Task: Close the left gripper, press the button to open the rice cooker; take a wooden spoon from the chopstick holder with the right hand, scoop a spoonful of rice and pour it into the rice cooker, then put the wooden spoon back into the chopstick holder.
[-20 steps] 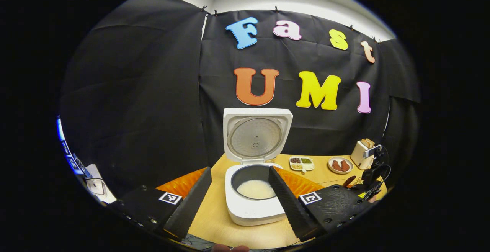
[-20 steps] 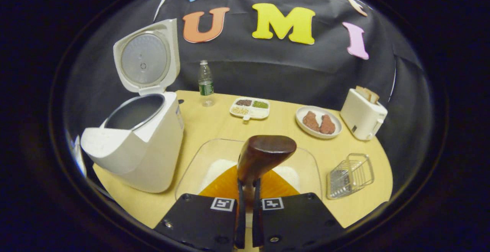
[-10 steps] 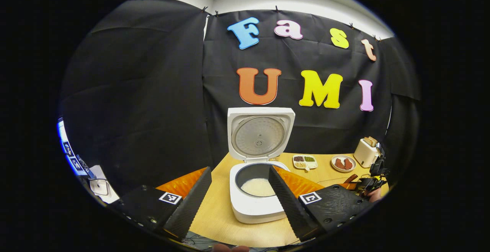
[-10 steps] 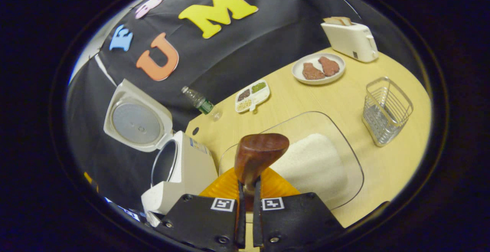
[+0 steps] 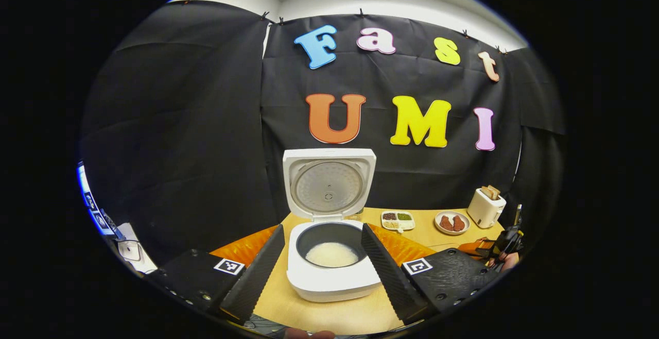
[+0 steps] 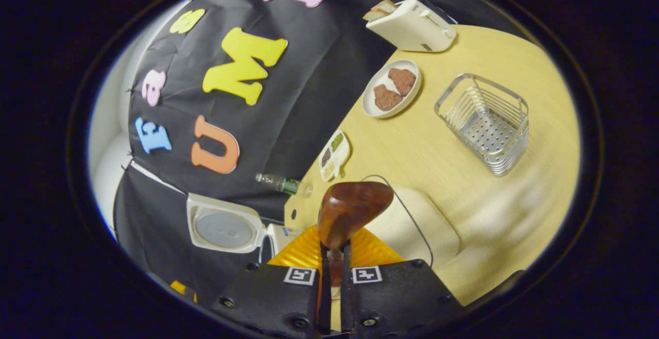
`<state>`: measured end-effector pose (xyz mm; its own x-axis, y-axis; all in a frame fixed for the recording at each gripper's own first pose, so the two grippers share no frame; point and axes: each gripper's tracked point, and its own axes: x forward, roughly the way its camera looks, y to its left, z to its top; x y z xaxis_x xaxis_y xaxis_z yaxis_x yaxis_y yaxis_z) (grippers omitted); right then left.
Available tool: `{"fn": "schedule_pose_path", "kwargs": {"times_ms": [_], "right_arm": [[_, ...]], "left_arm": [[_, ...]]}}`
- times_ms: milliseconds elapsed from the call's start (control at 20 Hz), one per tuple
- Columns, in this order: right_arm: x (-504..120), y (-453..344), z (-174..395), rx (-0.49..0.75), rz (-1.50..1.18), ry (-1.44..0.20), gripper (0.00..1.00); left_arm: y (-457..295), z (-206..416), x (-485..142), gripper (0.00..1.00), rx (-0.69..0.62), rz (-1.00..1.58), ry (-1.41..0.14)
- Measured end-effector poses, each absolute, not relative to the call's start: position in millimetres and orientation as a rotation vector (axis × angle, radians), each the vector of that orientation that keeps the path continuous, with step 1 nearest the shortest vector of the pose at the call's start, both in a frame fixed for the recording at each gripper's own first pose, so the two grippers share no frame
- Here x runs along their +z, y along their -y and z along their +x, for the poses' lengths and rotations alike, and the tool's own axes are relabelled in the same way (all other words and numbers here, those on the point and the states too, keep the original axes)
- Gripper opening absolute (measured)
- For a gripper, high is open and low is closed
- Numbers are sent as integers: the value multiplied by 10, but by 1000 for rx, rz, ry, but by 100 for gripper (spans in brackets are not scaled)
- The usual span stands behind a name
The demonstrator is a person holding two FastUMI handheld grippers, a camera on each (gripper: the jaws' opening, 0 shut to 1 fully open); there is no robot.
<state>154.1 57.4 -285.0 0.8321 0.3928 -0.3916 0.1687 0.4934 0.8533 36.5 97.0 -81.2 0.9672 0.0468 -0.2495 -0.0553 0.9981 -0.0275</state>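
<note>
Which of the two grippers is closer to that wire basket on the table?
Right. The right gripper, clamped on the wooden spoon, has the wire basket just ahead across the table. The left gripper faces the open rice cooker, at the other end.

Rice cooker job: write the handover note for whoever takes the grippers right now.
Left gripper: open, holding nothing, facing the rice cooker.
Right gripper: shut on the wooden spoon, view rolled hard to one side above the glass dish of rice.
Chopstick holder: wire basket on the table, no spoon in it.
Done: cooker lid is up; rice lies in the inner pot.
Left: judging by that rice, probably just return the spoon to the chopstick holder; whether the spoon bowl still carries rice cannot be told.
</note>
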Motion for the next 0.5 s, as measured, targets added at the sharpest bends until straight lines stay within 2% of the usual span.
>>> {"fn": "schedule_pose_path", "kwargs": {"times_ms": [250, 500], "right_arm": [[-2309, -411, 1560, 193, 1037, -550, 12], [-1589, -921, 1765, 339, 975, -515, 12]], "left_arm": [[-876, 396, -808, 96, 62, -16, -235], [-951, 317, -843, 96, 94, -19, -229]]}}
